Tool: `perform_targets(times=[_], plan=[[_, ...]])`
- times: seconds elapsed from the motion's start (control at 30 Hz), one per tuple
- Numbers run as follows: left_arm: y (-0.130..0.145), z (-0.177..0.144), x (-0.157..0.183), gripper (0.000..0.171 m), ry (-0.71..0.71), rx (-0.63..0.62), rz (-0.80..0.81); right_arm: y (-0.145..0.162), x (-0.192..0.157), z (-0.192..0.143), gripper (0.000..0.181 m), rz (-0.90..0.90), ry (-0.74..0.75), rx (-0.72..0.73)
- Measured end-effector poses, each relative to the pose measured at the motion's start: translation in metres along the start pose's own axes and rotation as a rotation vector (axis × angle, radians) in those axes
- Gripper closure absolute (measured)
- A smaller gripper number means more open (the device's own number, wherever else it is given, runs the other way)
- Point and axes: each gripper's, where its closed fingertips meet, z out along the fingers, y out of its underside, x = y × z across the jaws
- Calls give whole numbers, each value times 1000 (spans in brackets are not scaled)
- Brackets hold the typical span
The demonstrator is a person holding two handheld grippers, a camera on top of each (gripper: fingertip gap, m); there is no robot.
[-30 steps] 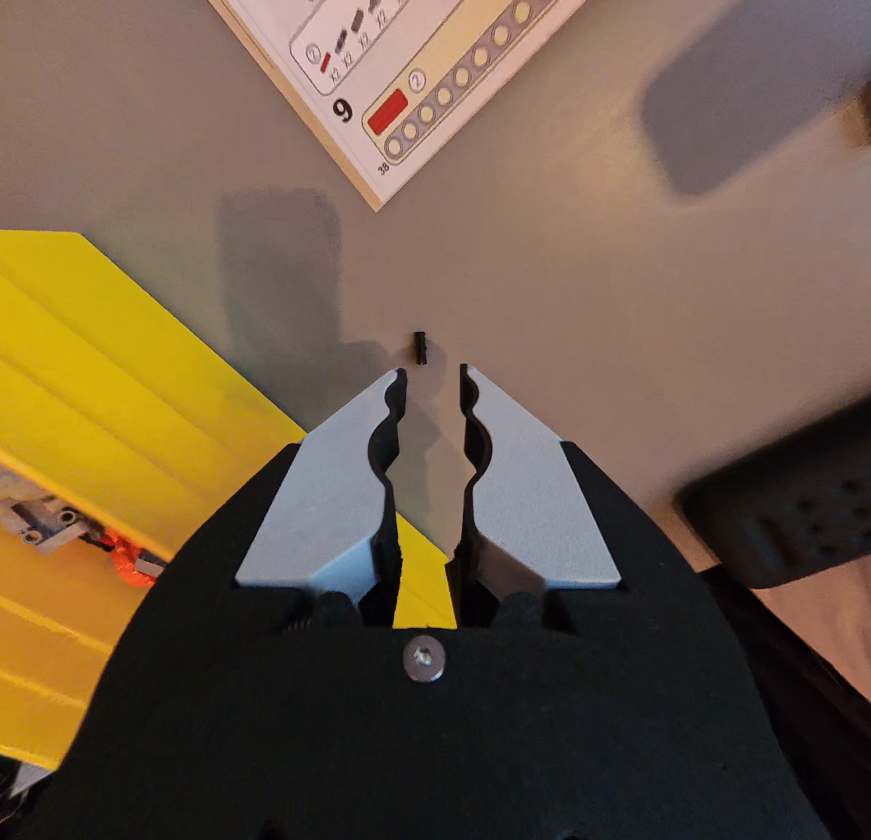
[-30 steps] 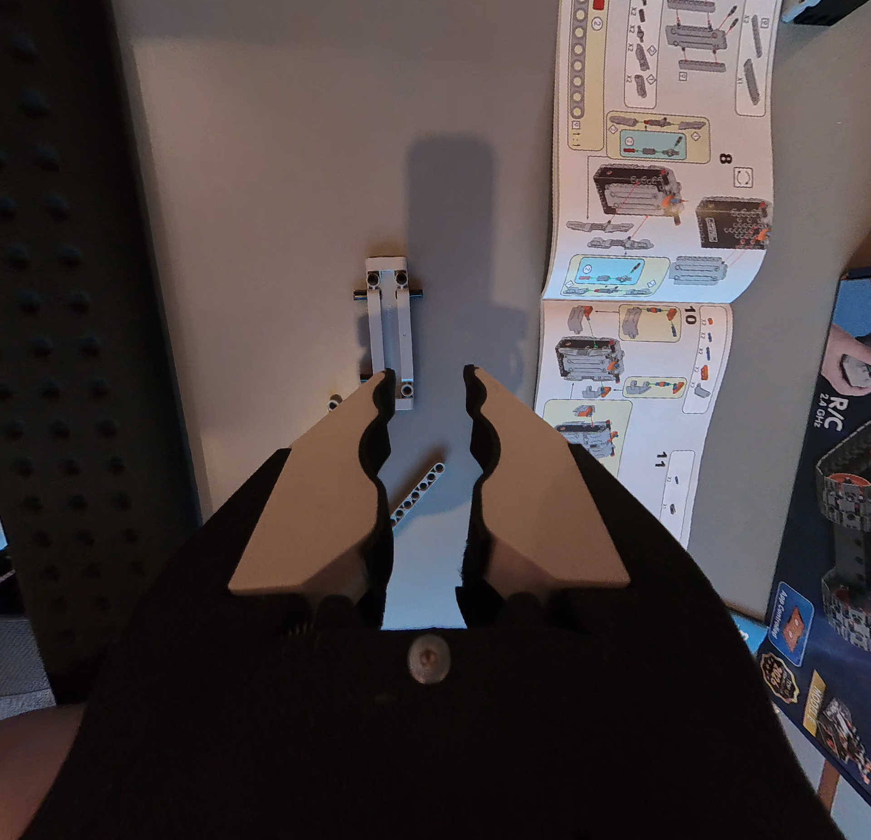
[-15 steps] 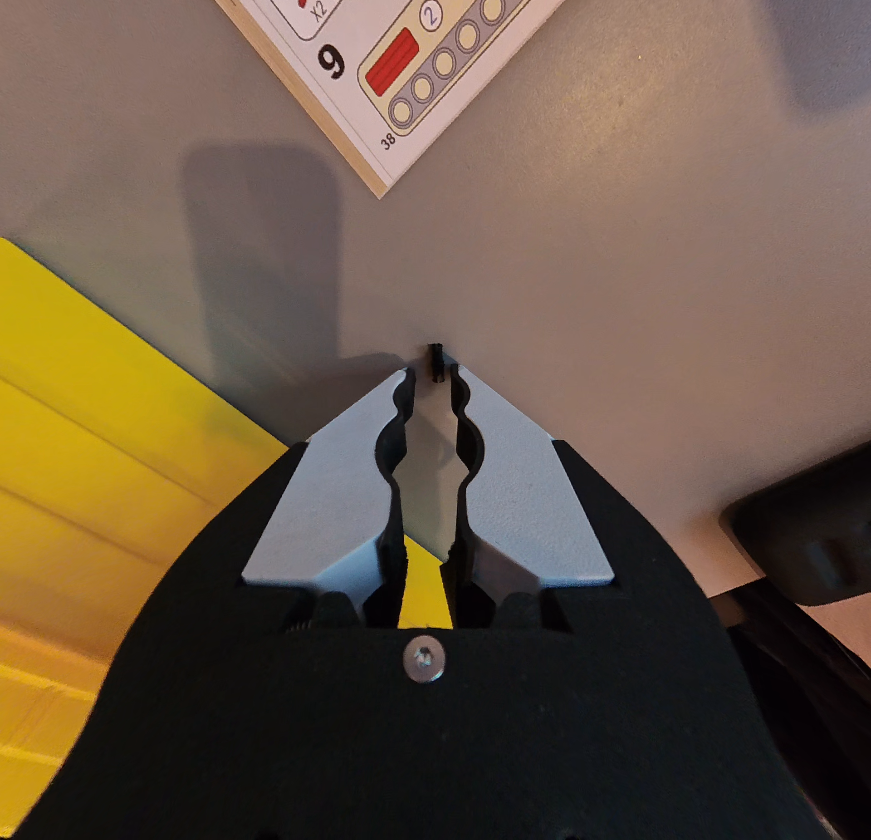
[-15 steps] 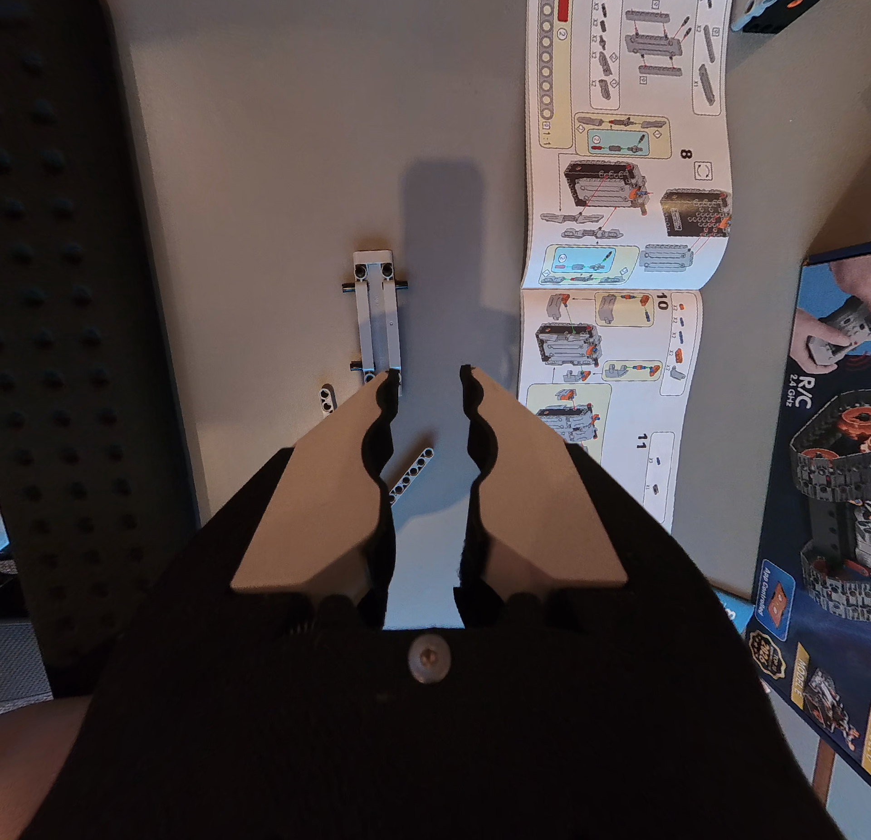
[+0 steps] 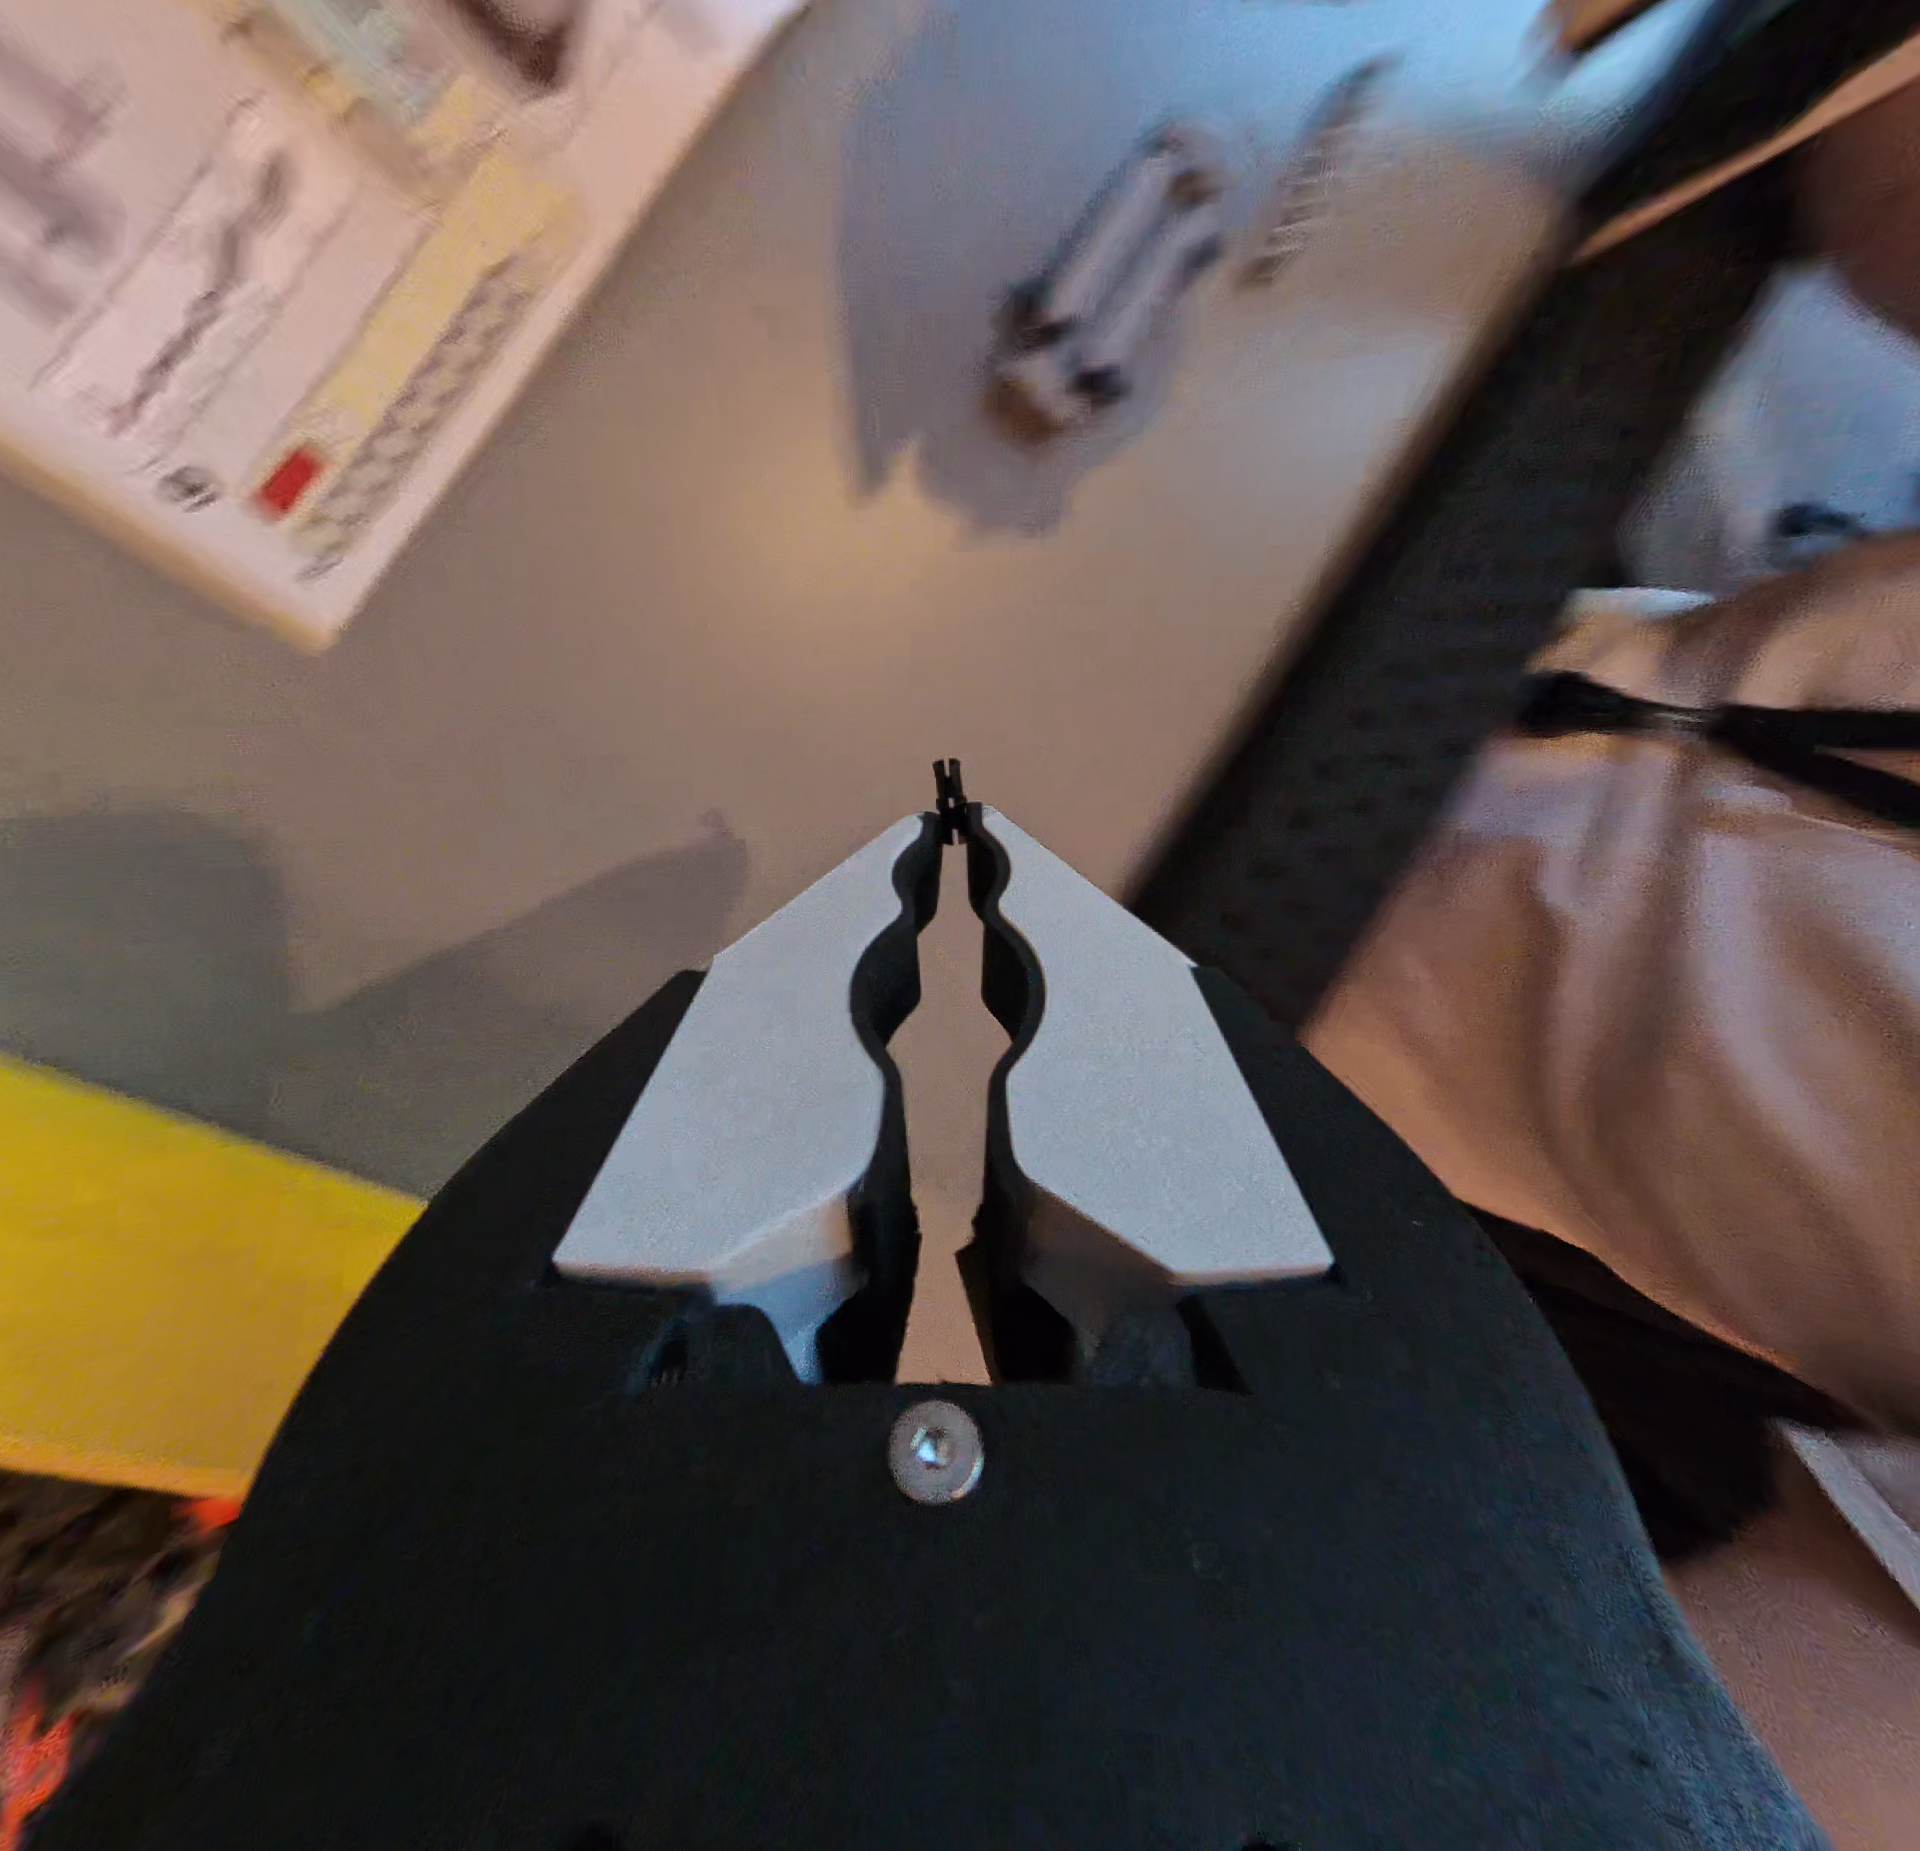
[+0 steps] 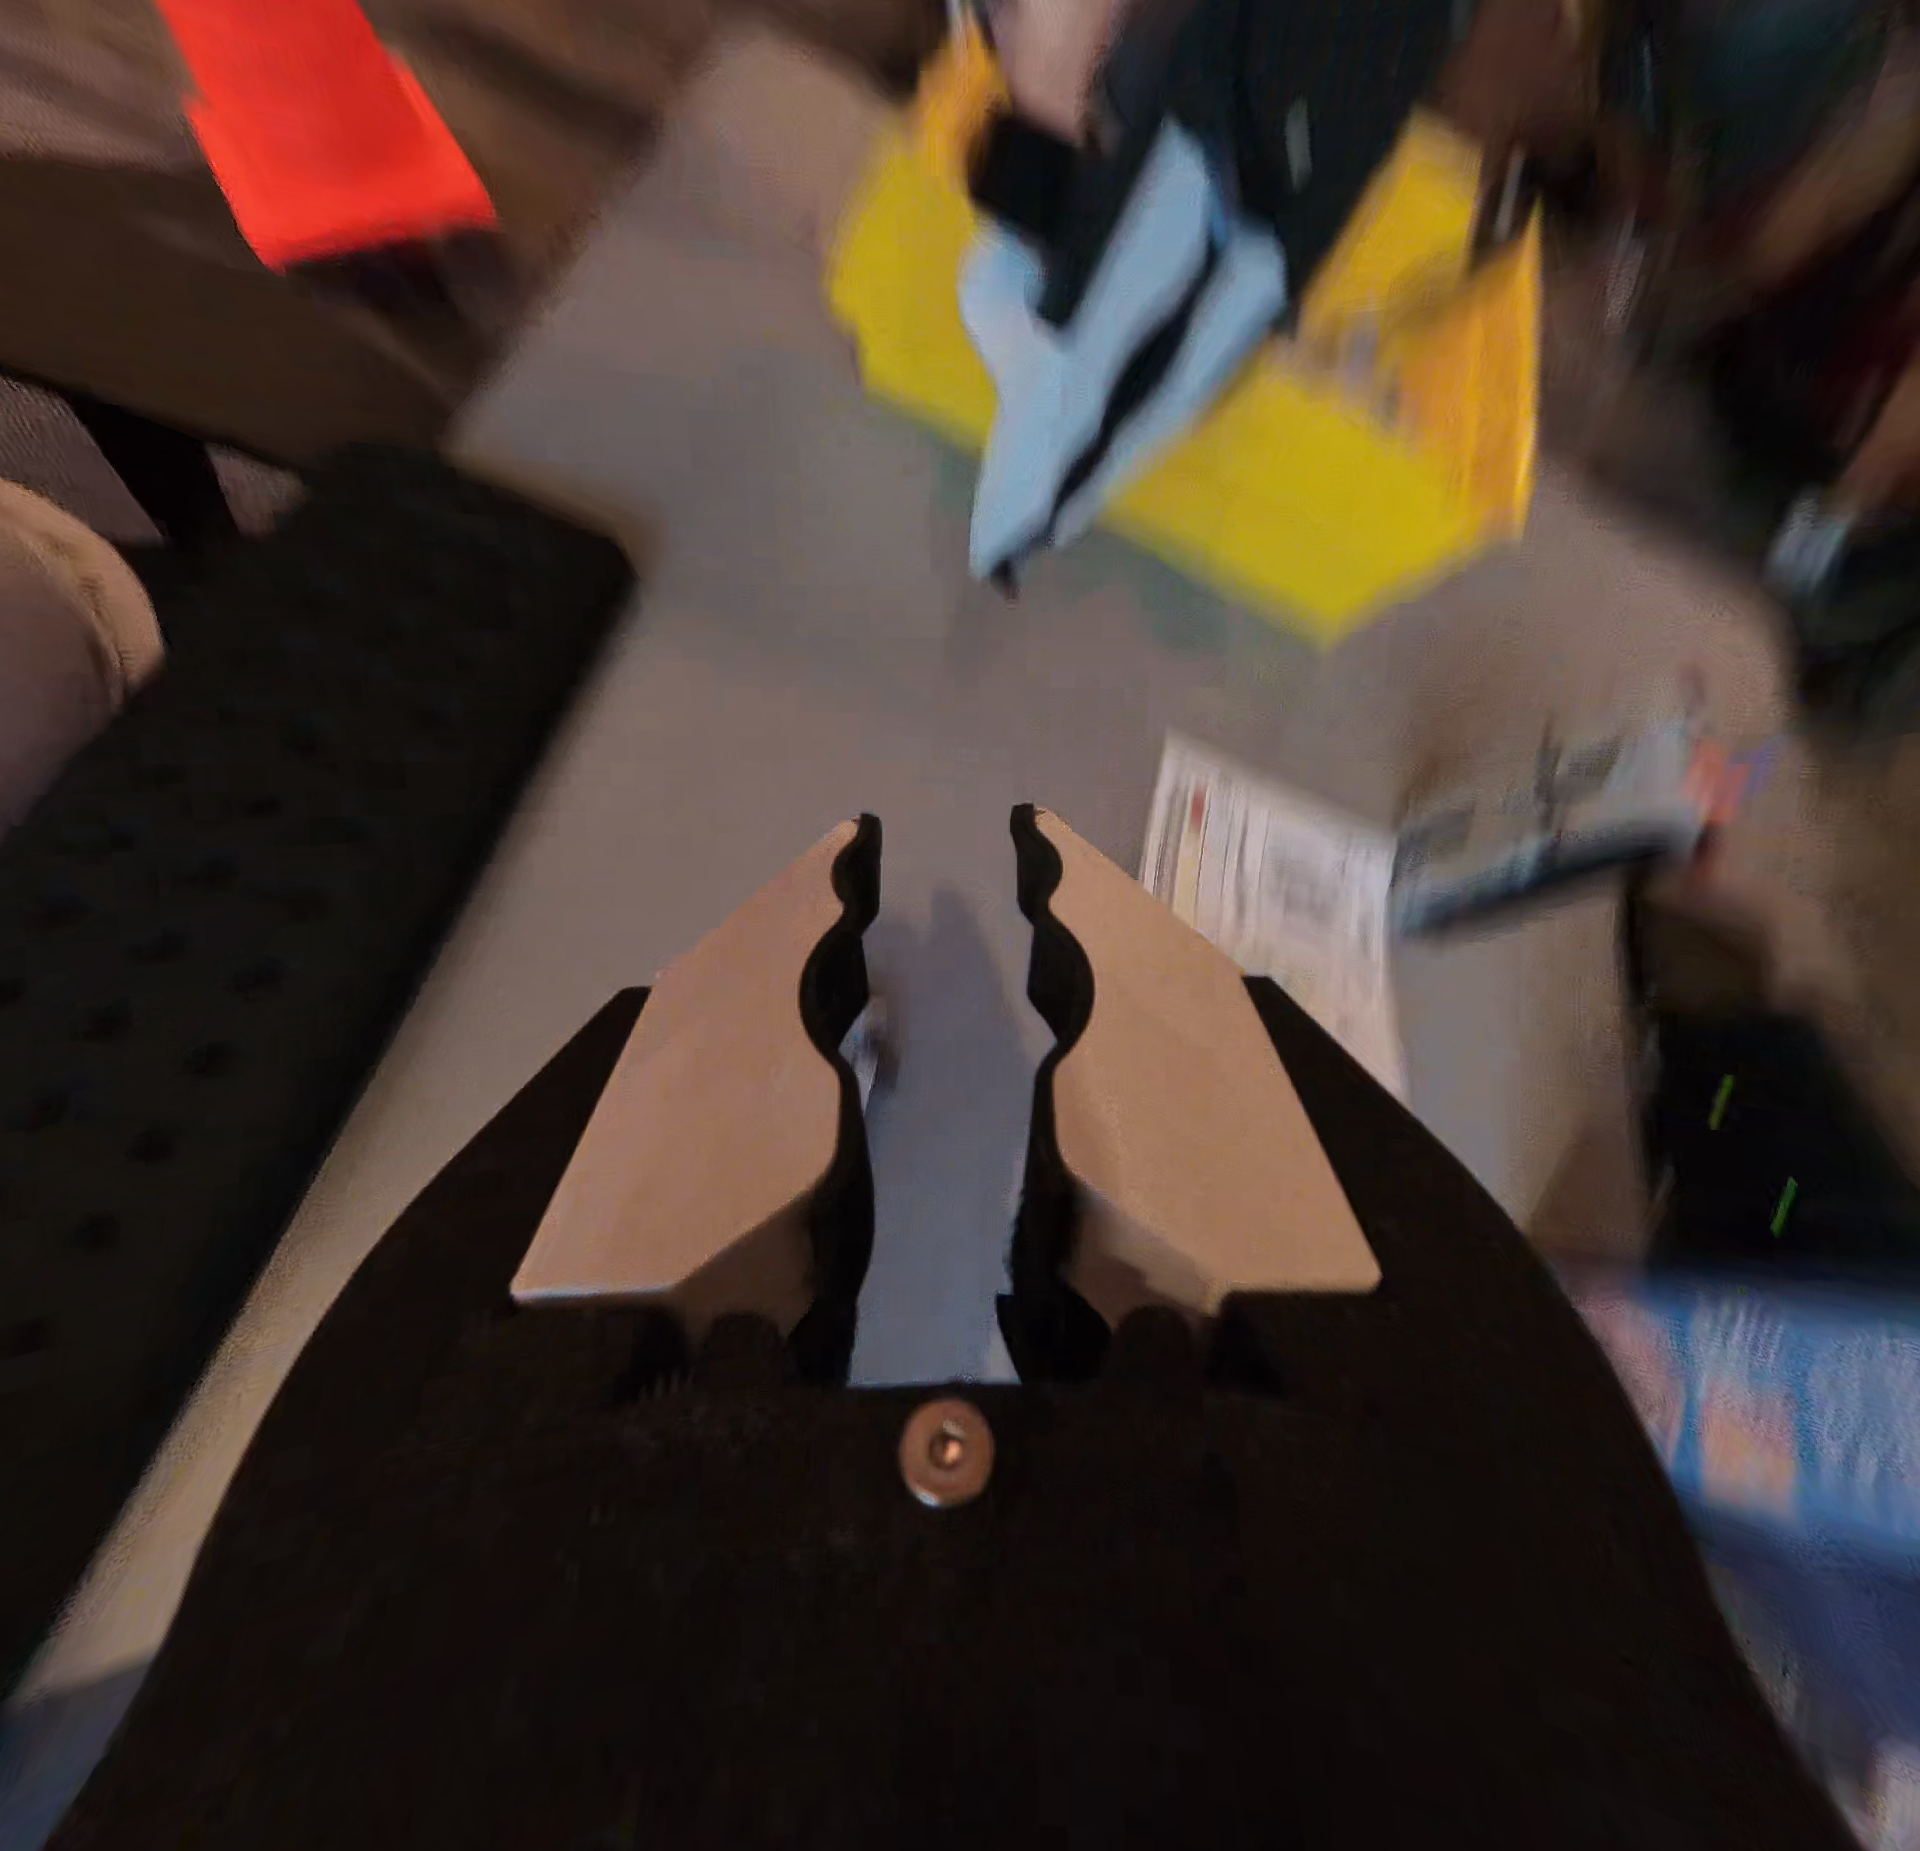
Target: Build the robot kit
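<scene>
- Left wrist view: we see the left gripper [image 5: 950,822] clenched on a small black pin [image 5: 948,785]; the pin is pinched at the very fingertips and sticks out past them, clear of the grey table [image 5: 644,700].
- Landmark is that pin. Up and left of it, well apart, an open instruction booklet [image 5: 312,243] lies flat on the table, badly blurred.
- Up and right of the pin, a grey beam assembly [image 5: 1101,295] lies on the table with a thin perforated beam [image 5: 1304,201] just beside it; both motion-blurred, details unreadable.
- Down and left of the pin, a yellow tray [image 5: 177,1261] sits at the frame edge; blurred orange and dark bits below it, we can't tell what they are.
- Right of the pin, a black dotted mat [image 5: 1455,679] runs along the table edge; beyond it a person's leg in light fabric [image 5: 1621,1022].
- Right wrist view: the right gripper [image 6: 945,827] is released, jaws parted, nothing between the tips; a small grey part [image 6: 871,1048] shows on the table through the gap, near the left finger.
- Landmark here is the right gripper. Ahead and up-right, the other gripper [image 6: 1101,347] hangs over the yellow tray [image 6: 1309,492], heavily blurred; the pin can't be made out here.
- Just right of the fingers lies the booklet [image 6: 1268,897]; farther right a blurred grey-blue block [image 6: 1538,835].
- Left of it the black mat [image 6: 260,814]; far upper left a red shape [image 6: 312,97], unidentifiable.
- Lower right, a blue box [image 6: 1766,1406].
</scene>
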Motion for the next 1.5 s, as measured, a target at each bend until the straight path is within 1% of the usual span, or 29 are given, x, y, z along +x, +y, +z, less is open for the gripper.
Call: perform_targets(times=[0.03, 0.07, 0.1, 0.17, 0.27, 0.37, 0.63, 0.67, 0.7, 0.97, 1.13, 1.3, 1.5], plan=[[-1, -9, 24, 169, 84, 9, 31, -24, -9, 2, 157, -101, 2, 122], [1, -17, 46, 170, 156, -7, 75, -43, -16, 5, 157, -194, 25, 207], [4, -23, 61, 170, 185, -23, 127, -56, -24, 7, 157, -274, 48, 247], [8, -30, 86, 170, 219, -43, 213, -68, -36, 15, 157, -372, 79, 244], [7, -36, 114, 170, 292, -56, 249, -85, -49, 20, 159, -440, 109, 279], [7, -35, 126, 170, 305, -78, 272, -89, -57, 23, 161, -455, 97, 279], [1, -34, 143, 170, 347, -74, 289, -92, -63, 20, 170, -468, 80, 276], [0, -34, 144, 170, 349, -71, 291, -92, -64, 19, 174, -472, 76, 276], [-1, -34, 146, 170, 356, -70, 295, -92, -64, 19, 175, -475, 76, 280], [-3, -36, 153, 169, 376, -70, 320, -95, -65, 12, 175, -472, 65, 296], [-3, -38, 157, 169, 397, -68, 330, -95, -67, 11, 178, -477, 58, 300], [-6, -40, 157, 170, 407, -36, 332, -95, -65, 9, 178, -465, 54, 310], [-5, -40, 157, 170, 409, -46, 330, -97, -66, 8, 176, -462, 55, 321]])
